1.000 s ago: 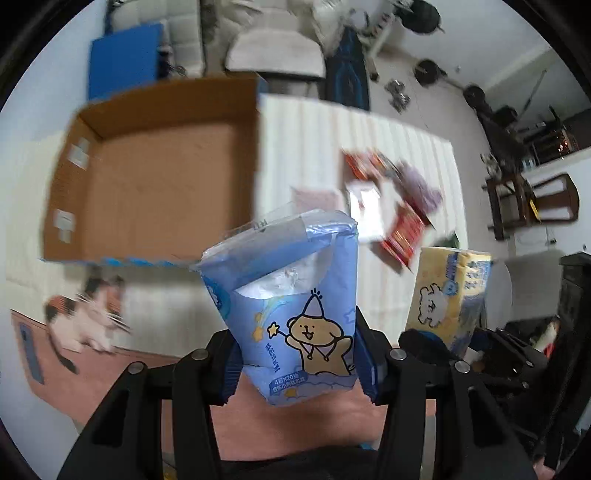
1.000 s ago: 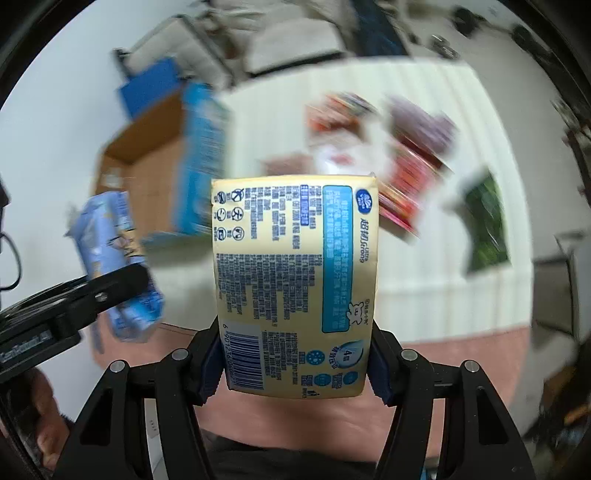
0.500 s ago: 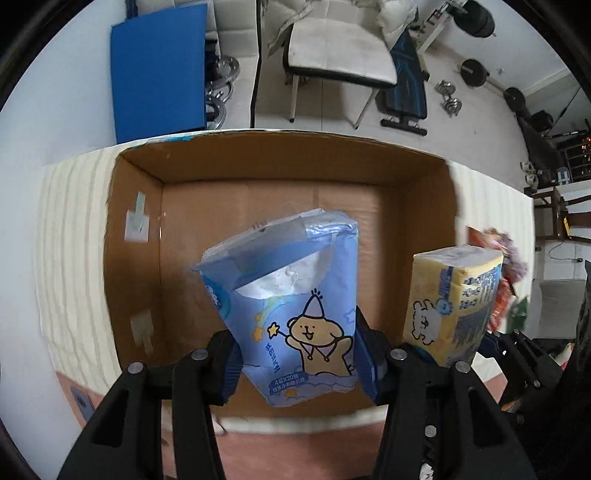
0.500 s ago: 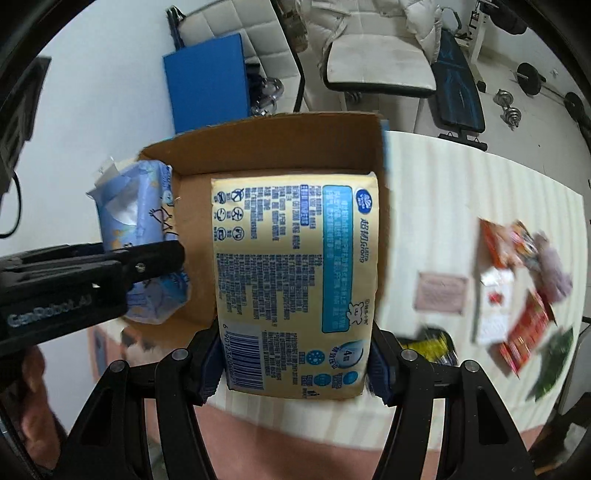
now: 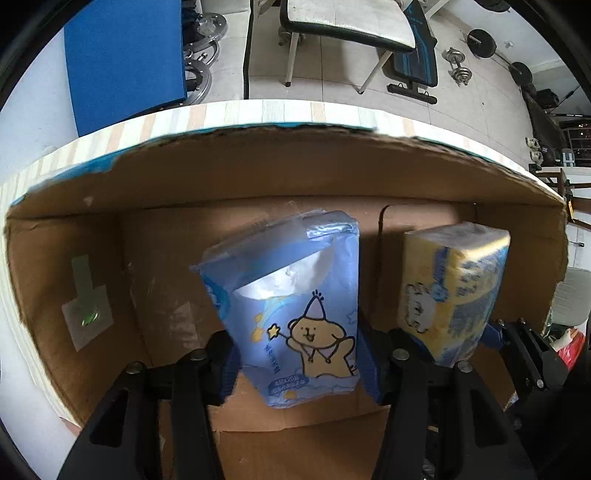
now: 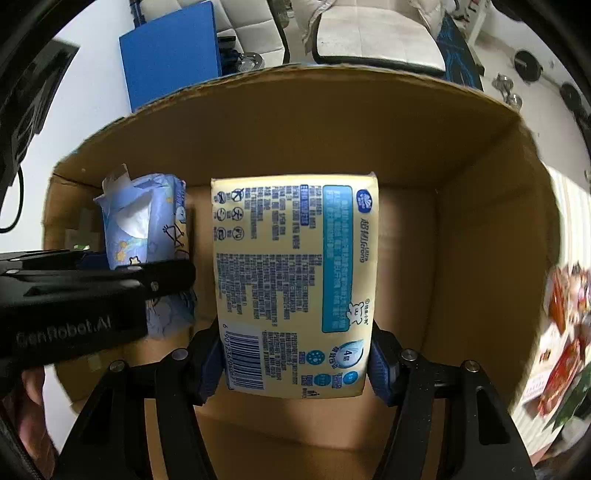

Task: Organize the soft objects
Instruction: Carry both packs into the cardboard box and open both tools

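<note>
My left gripper (image 5: 299,365) is shut on a blue tissue pack (image 5: 291,299) with a cartoon bear, holding it inside the open cardboard box (image 5: 258,173). My right gripper (image 6: 295,365) is shut on a yellow tissue pack (image 6: 295,280) with blue print, also held inside the box (image 6: 480,229). The yellow pack (image 5: 450,295) shows to the right of the blue one in the left wrist view. The blue pack (image 6: 144,229) and the left gripper's body (image 6: 74,295) show to the left in the right wrist view.
The box stands on a striped tablecloth (image 5: 258,110). Several snack packets (image 6: 565,332) lie on the table right of the box. Beyond the table are a blue panel (image 5: 125,55), a chair (image 5: 347,22) and gym weights (image 5: 480,40).
Both grippers have moved from above the table to over the box and then down into it, each still holding its pack. The box walls now fill both views.
</note>
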